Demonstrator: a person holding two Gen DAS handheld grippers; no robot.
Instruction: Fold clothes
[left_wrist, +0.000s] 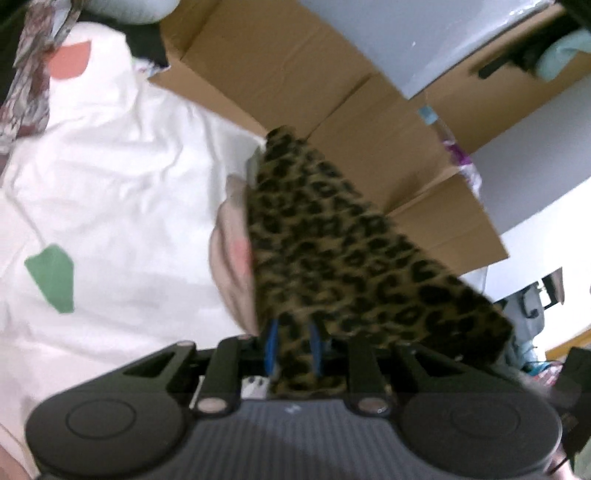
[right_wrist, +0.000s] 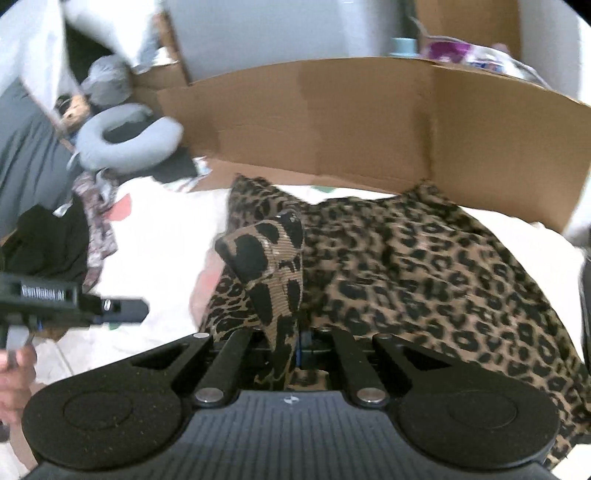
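Beside leopard garment (right_wrist: 424, 266), only right view shows neck pillow (right_wrist: 125, 136).

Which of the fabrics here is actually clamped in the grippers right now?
The leopard-print garment: both the left gripper and the right gripper pinch it. The white sheet lies flat underneath, ungripped.

A brown cardboard box (right_wrist: 332, 122) stands behind the white sheet (left_wrist: 122, 177), with a grey neck pillow (right_wrist: 129, 142) near its corner.
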